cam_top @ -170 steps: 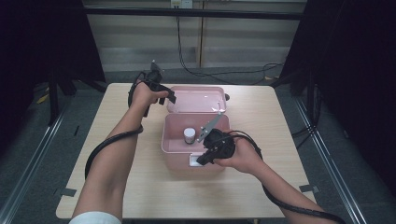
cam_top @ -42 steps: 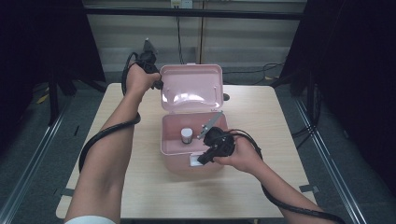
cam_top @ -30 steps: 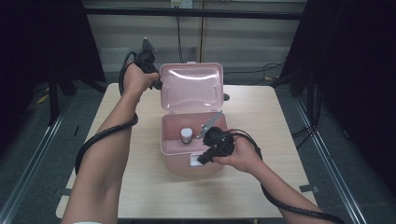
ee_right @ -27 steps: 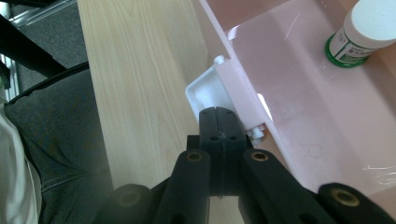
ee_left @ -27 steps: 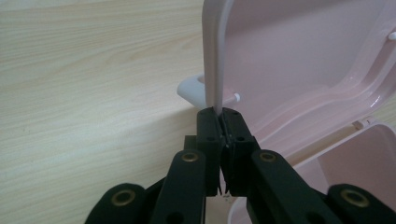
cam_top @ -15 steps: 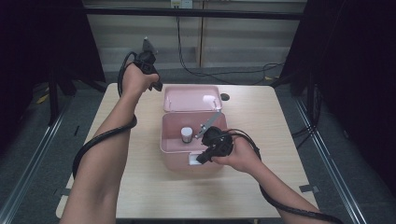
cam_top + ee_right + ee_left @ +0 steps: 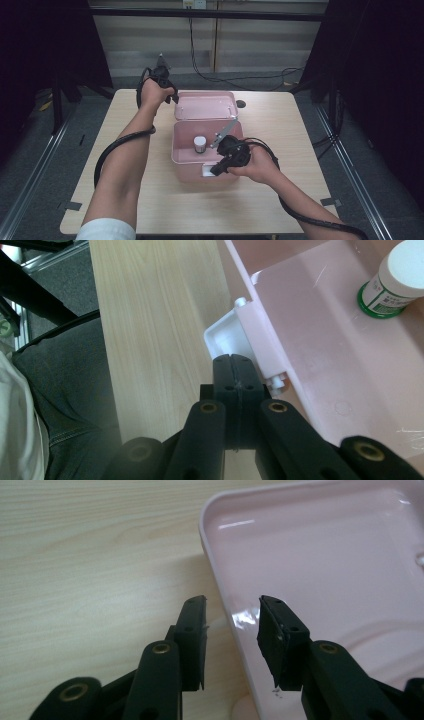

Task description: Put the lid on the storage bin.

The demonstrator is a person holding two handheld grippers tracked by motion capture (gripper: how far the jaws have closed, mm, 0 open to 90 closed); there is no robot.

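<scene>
While the shut right gripper (image 7: 234,371) presses the latch (image 7: 231,338), the open left gripper (image 7: 231,625) straddles the flat-lying lid (image 7: 205,104).

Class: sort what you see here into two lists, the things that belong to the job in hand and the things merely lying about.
In the job:
- pink box
- its lid, laid open flat on the table
- white latch on the box's front
- left tongs, open astride the lid's rim
- right tongs, shut, at the latch

Lying about:
- white-capped bottle inside the box
- wooden table
- floor cables

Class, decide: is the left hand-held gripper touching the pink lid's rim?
Apart. In the left gripper view the left hand-held gripper straddles the lid's rim with its jaws open, gaps showing on both sides.
</scene>
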